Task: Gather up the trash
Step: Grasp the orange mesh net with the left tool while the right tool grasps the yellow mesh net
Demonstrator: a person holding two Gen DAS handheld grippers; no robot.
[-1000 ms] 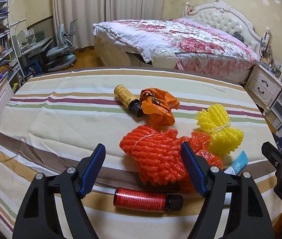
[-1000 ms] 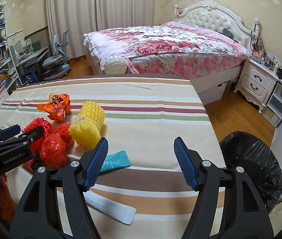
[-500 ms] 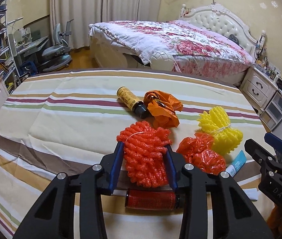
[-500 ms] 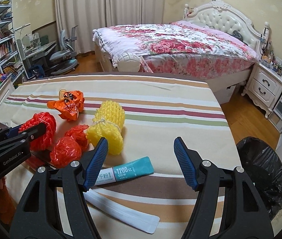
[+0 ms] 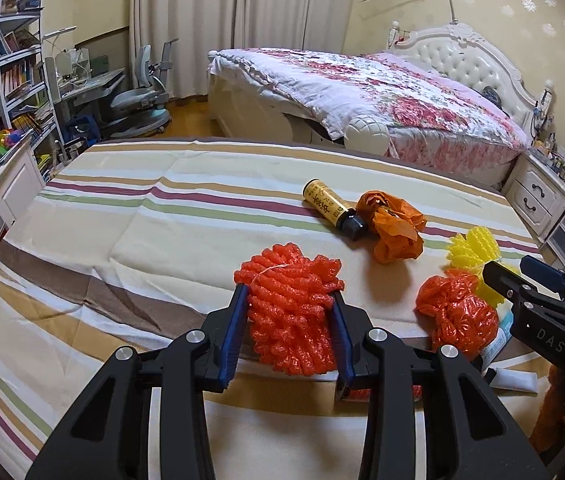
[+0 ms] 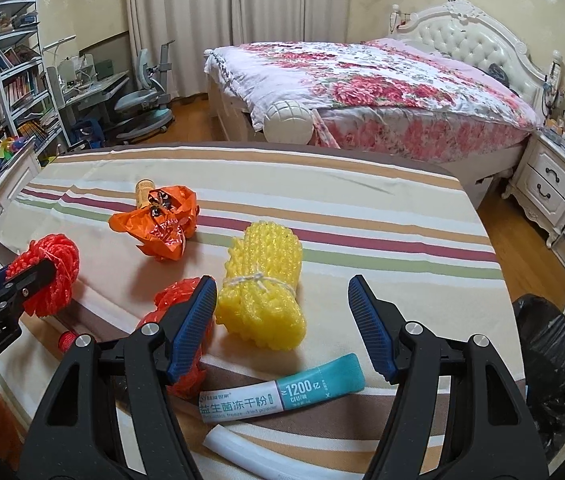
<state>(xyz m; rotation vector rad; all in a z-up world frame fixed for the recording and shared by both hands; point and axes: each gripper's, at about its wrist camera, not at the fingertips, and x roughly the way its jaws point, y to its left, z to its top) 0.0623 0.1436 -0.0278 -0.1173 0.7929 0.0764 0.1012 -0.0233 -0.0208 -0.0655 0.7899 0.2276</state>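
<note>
On the striped tablecloth [image 5: 142, 240] lies scattered trash. My left gripper [image 5: 289, 294] is shut on a red foam net bundle [image 5: 288, 320], its blue pads pressing both sides. Beyond it lie a yellow-labelled bottle [image 5: 328, 204] and a crumpled orange bag [image 5: 396, 232]. My right gripper [image 6: 282, 282] stands open above a yellow foam net bundle [image 6: 262, 280] and a teal sachet [image 6: 282, 394]. A red crumpled bag [image 6: 174, 296] lies partly hidden behind its left finger. The cap of a small red bottle [image 6: 67, 338] shows near the left gripper.
A white strip [image 6: 242, 452] lies at the table's near edge. A black trash bag [image 6: 550, 360] stands on the floor to the right of the table. Past the table are a floral bed [image 6: 362, 92], a nightstand [image 6: 550, 188], a desk with a chair, and bookshelves.
My left gripper has gone from wide open to shut on the red foam net. The right gripper has drifted left over the yellow bundle and the teal sachet, still open.
</note>
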